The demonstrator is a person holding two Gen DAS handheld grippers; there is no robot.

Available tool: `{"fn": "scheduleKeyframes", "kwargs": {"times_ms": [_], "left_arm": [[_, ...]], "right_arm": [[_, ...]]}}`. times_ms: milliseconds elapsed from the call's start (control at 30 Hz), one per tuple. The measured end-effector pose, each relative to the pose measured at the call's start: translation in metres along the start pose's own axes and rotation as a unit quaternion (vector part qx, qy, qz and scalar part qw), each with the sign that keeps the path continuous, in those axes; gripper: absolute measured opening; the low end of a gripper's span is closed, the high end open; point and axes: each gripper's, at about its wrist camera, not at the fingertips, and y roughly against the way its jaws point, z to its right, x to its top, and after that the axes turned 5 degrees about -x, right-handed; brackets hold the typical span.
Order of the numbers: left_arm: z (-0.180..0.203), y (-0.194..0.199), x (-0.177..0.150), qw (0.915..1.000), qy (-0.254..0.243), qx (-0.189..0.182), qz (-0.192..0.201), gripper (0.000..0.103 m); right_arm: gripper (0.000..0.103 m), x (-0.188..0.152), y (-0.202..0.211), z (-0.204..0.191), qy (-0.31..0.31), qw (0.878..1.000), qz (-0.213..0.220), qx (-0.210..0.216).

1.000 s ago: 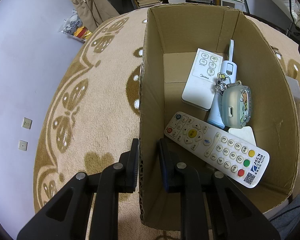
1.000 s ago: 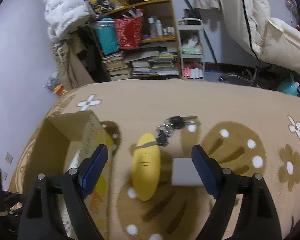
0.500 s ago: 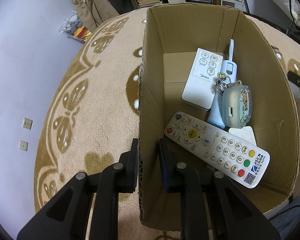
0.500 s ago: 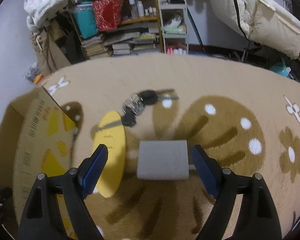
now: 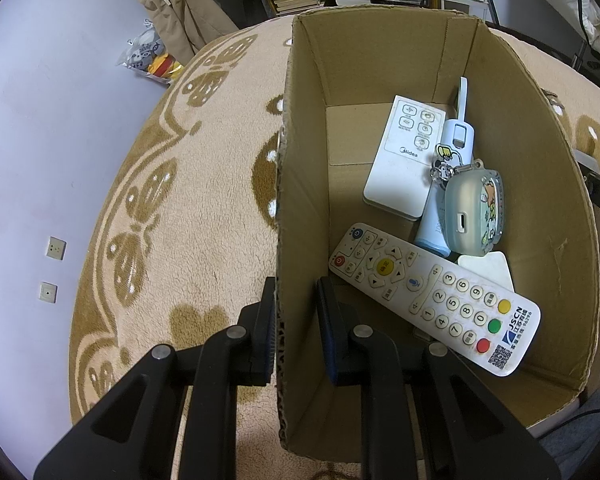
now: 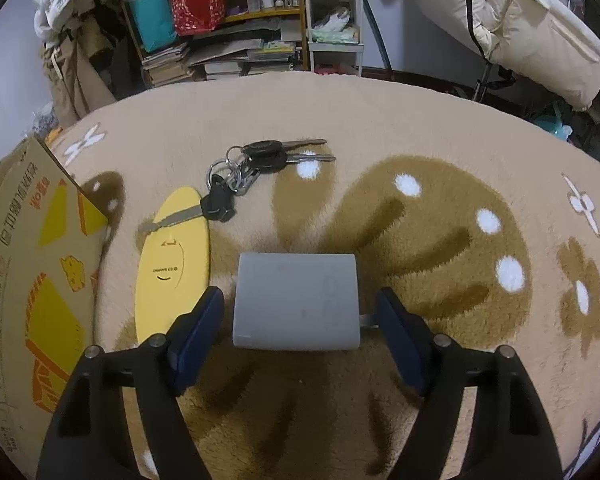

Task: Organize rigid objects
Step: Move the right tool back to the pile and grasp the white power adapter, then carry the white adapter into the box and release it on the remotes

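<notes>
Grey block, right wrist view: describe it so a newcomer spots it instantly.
On the beige rug beside the cardboard box, look between the right gripper's open fingers. The grey block lies flat there, untouched. Unlike the yellow oval case left of it and the keys beyond, it is plain, matte, rounded-rectangular.

Each black tool (image 6: 299,316) has 2 blue-padded fingers (image 6: 198,322), silver screws.

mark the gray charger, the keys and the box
charger (image 6: 296,300), right wrist view, middle of its top face
keys (image 6: 265,155), right wrist view, black key heads
box (image 5: 300,184), left wrist view, inner left wall
</notes>
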Motion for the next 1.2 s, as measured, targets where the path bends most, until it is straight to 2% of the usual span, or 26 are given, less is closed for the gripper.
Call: {"fn": "scheduleKeyframes", "kwargs": {"times_ms": [167, 300, 633, 767, 933, 1200], "left_arm": [[0.0, 0.0, 0.0, 1.0, -0.001, 0.001, 0.0, 0.019], [0.0, 0.0, 0.0, 1.0, 0.0, 0.0, 0.0, 0.019], [0.0, 0.0, 0.0, 1.0, 0.0, 0.0, 0.0, 0.019], [0.0, 0.0, 0.0, 1.0, 0.0, 0.0, 0.0, 0.019], [0.0, 0.0, -0.001, 1.0, 0.0, -0.001, 0.0, 0.019], [0.0, 0.001, 0.0, 1.0, 0.0, -0.001, 0.0, 0.019]], "right_arm": [[0.082, -0.001, -0.003, -0.001, 0.008, 1.0, -0.004, -0.019], [0.082, -0.002, -0.011, 0.007, -0.019, 1.0, -0.022, 0.002], [0.082, -0.005, -0.004, 0.005, -0.027, 1.0, -0.013, 0.002], [0.082, -0.004, 0.012, -0.001, -0.027, 0.999, -0.003, 0.027], [0.082, 0.003, 0.044, -0.018, -0.006, 0.997, 0.036, 0.068], [0.082, 0.008, 0.107, -0.057, 0.049, 0.978, 0.113, 0.169]]}}
